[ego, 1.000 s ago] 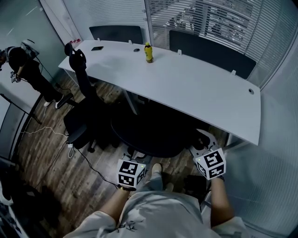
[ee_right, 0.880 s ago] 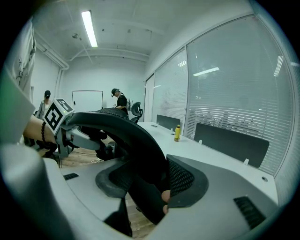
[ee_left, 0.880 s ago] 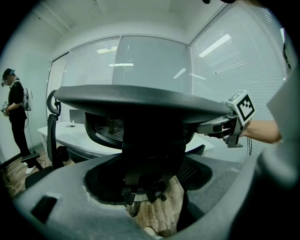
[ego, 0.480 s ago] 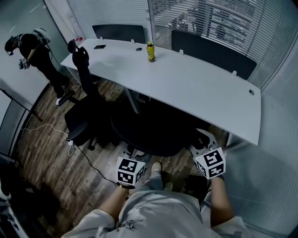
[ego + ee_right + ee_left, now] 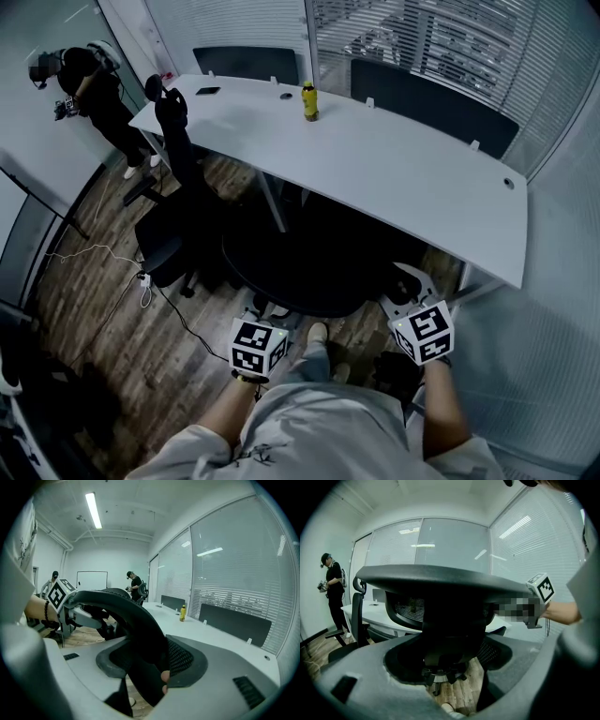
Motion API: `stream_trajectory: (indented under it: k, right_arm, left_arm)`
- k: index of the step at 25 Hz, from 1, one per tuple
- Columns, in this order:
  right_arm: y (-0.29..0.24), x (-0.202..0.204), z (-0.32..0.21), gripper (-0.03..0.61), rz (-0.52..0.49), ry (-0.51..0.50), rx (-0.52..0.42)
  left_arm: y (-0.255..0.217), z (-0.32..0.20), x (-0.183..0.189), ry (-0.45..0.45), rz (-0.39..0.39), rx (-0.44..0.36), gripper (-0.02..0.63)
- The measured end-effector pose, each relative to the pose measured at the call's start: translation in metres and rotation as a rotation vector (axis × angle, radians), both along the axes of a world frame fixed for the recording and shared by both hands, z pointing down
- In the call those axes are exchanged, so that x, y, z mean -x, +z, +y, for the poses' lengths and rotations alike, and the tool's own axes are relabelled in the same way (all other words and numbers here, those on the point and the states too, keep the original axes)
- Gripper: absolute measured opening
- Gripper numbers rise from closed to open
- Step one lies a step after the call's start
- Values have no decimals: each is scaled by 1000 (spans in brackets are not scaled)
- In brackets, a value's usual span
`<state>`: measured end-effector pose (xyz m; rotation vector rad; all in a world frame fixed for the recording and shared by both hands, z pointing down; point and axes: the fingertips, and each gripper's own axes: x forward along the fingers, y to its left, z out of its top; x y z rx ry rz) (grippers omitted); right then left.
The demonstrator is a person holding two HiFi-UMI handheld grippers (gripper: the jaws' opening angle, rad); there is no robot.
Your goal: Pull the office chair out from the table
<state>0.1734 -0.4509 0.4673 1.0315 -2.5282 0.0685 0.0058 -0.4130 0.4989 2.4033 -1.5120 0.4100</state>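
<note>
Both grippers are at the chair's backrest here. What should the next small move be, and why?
Probably draw both grippers straight back toward the body. The left gripper and right gripper each look closed on the backrest of the office chair, which sits tucked under the table, not yet pulled out.

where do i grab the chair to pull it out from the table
Grip the top rim of the chair back, from behind, near each end. It faces you while the seat sits under the table, and it looks thin enough for jaws.
</note>
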Motion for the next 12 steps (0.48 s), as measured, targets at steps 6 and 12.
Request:
stream_trajectory:
  k: [6,12]
  right_arm:
    - [0,3,24,186,-10,-5,-4]
    - [3,9,47,184,-15,-10,-3]
  left_arm:
    - [0,24,3,-1,-2,-6,325]
    - [3,46,9,-1,1,-4,325]
